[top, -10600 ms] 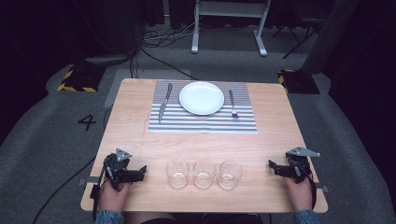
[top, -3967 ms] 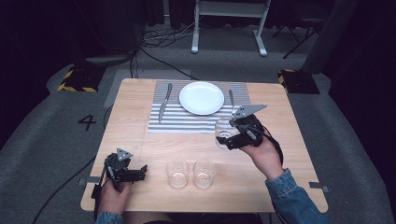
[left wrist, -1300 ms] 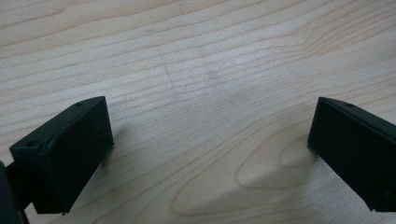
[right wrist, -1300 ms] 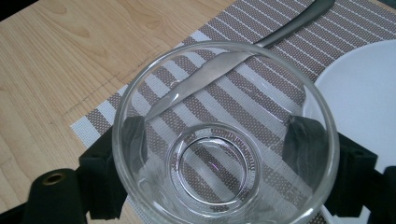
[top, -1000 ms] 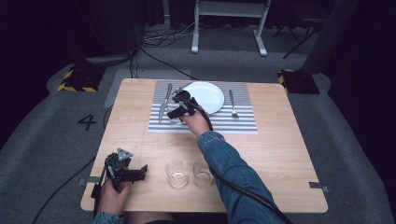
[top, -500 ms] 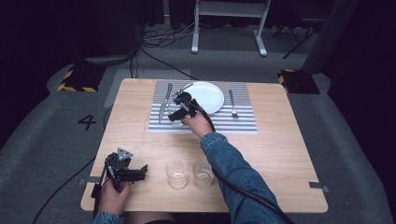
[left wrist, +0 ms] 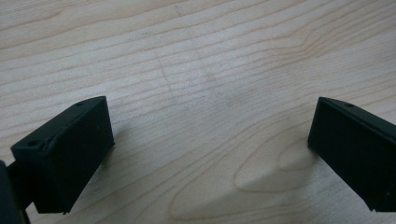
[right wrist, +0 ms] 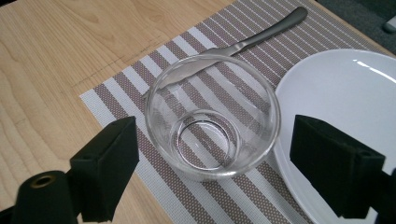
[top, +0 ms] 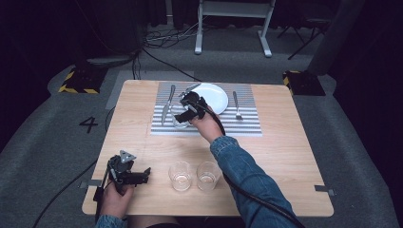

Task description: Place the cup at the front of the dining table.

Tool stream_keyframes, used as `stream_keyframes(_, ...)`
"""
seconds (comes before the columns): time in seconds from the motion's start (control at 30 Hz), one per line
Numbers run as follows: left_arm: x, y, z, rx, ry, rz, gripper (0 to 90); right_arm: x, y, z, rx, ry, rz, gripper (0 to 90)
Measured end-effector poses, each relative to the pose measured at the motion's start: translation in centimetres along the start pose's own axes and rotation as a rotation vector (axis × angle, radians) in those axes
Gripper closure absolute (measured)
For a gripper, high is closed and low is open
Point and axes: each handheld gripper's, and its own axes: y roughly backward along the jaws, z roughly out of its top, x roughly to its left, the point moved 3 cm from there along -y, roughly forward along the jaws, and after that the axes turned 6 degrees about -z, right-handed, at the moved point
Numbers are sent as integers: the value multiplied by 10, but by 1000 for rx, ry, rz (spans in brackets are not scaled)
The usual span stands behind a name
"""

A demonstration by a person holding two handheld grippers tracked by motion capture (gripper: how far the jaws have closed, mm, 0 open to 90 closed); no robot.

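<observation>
A clear empty glass [right wrist: 212, 116] stands upright on the striped placemat [right wrist: 140, 93], between the knife [right wrist: 261, 35] and the white plate [right wrist: 345, 88]. My right gripper [right wrist: 217, 140] is open around it, one jaw on each side, with a gap to the glass on both. In the high view the right gripper [top: 186, 110] reaches across the table to the glass [top: 179, 116]. My left gripper [top: 142, 175] rests near the front left corner. It is open [left wrist: 210, 126] over bare wood, with nothing between its jaws.
Two more empty glasses [top: 180, 175] [top: 207, 175] stand side by side near the table's front edge. On the placemat [top: 237, 126] lie the knife [top: 166, 104], the plate [top: 216, 97] and a fork [top: 236, 105] to the plate's right.
One glass has gone from the front row to the placemat left of the plate, carried by my right gripper. Over the last second that gripper has hardly moved. The left gripper has stayed still.
</observation>
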Motion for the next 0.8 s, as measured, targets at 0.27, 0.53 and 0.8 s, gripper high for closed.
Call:
stream_keyframes(0.27,0,0,0,0,-2,1,3,-6,29,-1,-37,12,1,164)
stream_keyframes(0.53,0,0,0,0,-1,1,3,-19,57,-11,-46,5,-2,166)
stream_keyframes(0.8,0,0,0,2,-3,0,2,-33,80,-23,-72,-17,1,167)
